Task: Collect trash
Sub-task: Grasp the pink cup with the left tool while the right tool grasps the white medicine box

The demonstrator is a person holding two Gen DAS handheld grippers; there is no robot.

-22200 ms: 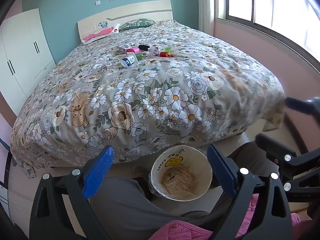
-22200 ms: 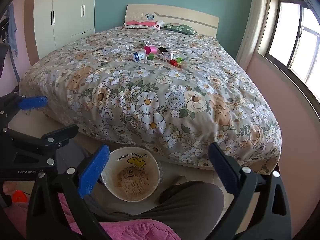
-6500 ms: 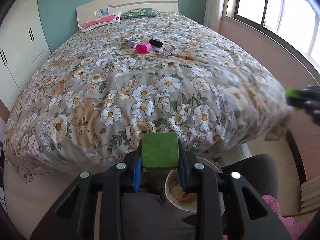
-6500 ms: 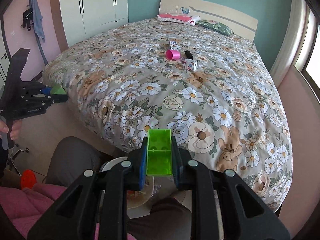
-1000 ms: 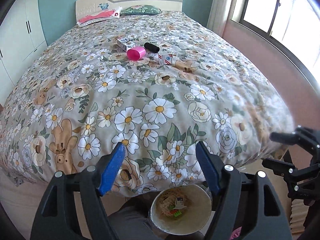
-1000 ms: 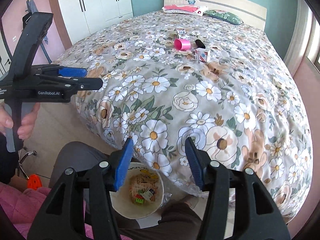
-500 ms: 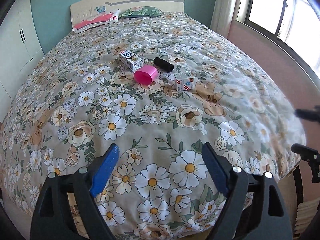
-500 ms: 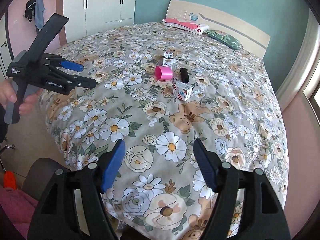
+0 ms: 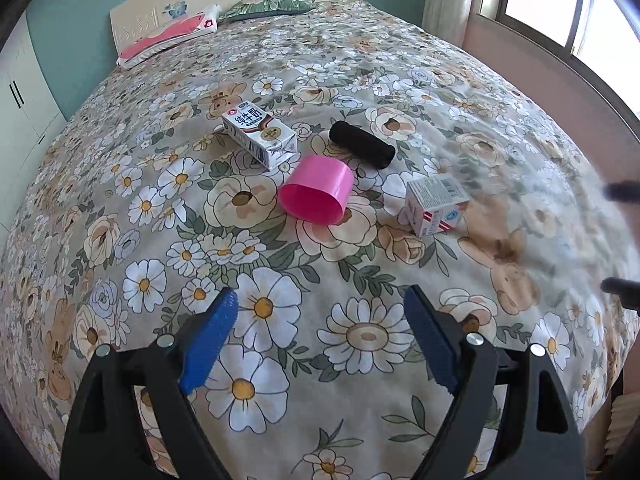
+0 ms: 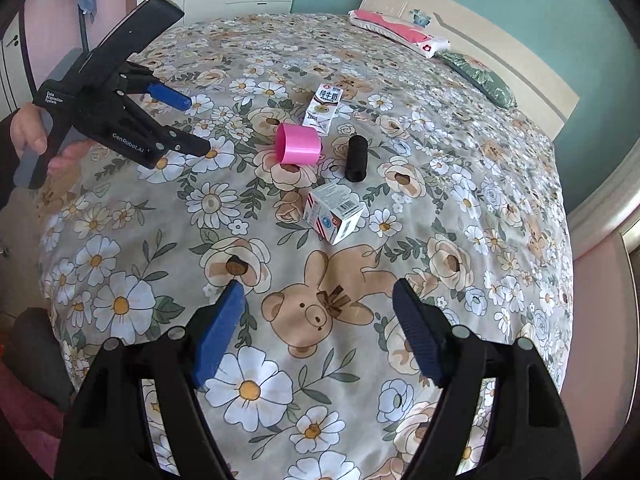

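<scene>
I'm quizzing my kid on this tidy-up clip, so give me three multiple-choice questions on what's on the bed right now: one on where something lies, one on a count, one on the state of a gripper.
1. Where does the black cylinder lie?
A. inside the pink cup
B. on the bedspread beside the pink cup
C. on the pillow

2. How many cartons lie on the bedspread?
A. two
B. four
C. none

3. How is the left gripper?
A. shut on a carton
B. open and empty
C. shut on the cup

Key:
1 B, it lies on the fabric outside the cup.
2 A, the milk carton and the small carton.
3 B, its jaws stand wide apart with only bedspread between.
</scene>
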